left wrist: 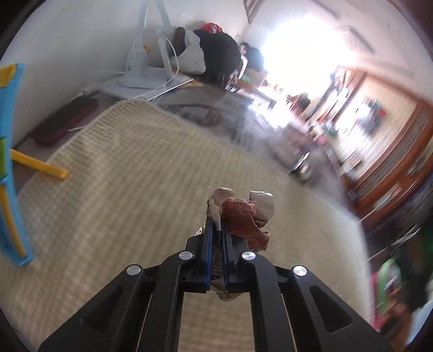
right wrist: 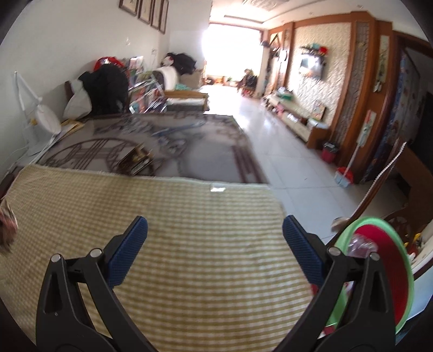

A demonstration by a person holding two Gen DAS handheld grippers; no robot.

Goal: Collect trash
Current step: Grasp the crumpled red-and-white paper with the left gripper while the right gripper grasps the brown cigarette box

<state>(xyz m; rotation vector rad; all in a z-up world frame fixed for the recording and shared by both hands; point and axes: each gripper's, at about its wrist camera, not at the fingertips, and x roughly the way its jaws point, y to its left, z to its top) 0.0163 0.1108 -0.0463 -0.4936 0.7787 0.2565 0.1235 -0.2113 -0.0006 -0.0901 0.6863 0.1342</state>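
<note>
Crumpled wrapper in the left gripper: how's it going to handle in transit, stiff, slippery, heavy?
Probably light and floppy: the crumpled wrapper sticks out past the left gripper in loose, creased folds. It likely compresses rather than resists, since the jaws sit nearly shut on it. Slip risk looks low against the textured blue pads, though a loose flap could tear.

Long living room under white walls (right wrist: 67,48) with framed pictures (right wrist: 143,10). Blown-out window glare (right wrist: 230,48) at the far end. Pale glossy floor tiles (right wrist: 273,151), beige woven mat (right wrist: 189,243) up close, grey patterned rug (right wrist: 167,143) beyond. Wood-trimmed textured wall (right wrist: 333,62) on the right above a low cabinet (right wrist: 297,119).
</note>
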